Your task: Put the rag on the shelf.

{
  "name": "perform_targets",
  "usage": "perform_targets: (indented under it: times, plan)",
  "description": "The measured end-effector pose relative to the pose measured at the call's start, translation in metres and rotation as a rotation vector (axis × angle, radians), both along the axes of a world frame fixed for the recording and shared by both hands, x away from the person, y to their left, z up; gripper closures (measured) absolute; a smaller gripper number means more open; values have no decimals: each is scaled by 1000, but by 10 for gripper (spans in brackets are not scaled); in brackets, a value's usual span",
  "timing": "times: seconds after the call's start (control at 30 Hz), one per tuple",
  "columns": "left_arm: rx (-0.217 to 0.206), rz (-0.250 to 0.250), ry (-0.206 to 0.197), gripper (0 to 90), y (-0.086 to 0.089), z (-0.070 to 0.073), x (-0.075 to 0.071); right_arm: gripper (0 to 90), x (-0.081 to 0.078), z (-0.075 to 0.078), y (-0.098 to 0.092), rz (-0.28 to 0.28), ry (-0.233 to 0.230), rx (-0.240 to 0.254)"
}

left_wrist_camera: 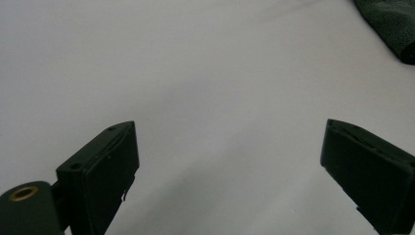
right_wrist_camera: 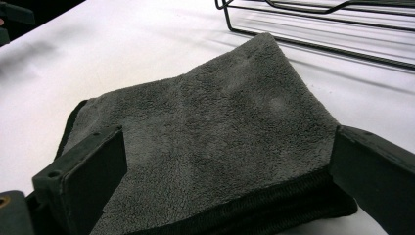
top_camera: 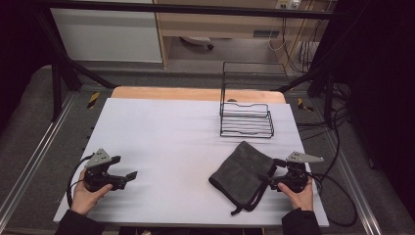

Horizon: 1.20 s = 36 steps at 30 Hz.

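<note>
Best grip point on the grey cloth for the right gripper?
Take the folded cloth at its stacked edge facing the right gripper, coming in low from the right. In the right gripper view that thick layered edge sits between the open jaws, so closing there likely catches every layer. The far corner near the wire rack lies flat on the table, harder to pinch.

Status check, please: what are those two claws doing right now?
Left gripper open, idle. Right gripper open at cloth edge. Rack beyond, nothing blocking.

grey cloth (top_camera: 242,172), wire rack (top_camera: 246,119), white table (top_camera: 171,137)
</note>
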<state>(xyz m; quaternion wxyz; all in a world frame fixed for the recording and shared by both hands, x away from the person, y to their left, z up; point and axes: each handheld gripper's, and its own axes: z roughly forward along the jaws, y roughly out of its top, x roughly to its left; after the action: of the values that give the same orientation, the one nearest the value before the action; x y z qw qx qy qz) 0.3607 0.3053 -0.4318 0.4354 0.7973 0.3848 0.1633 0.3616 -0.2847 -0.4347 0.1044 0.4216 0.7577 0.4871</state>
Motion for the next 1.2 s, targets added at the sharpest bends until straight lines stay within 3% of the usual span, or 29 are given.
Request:
perform_targets:
  times: [0.4, 1.2]
  plan:
    - [4, 7, -1, 80, 1, -1, 0, 16, -2, 3, 6, 13, -13, -22]
    - [14, 15, 7, 76, 1, -1, 1, 56, -4, 13, 55, 68, -24, -97]
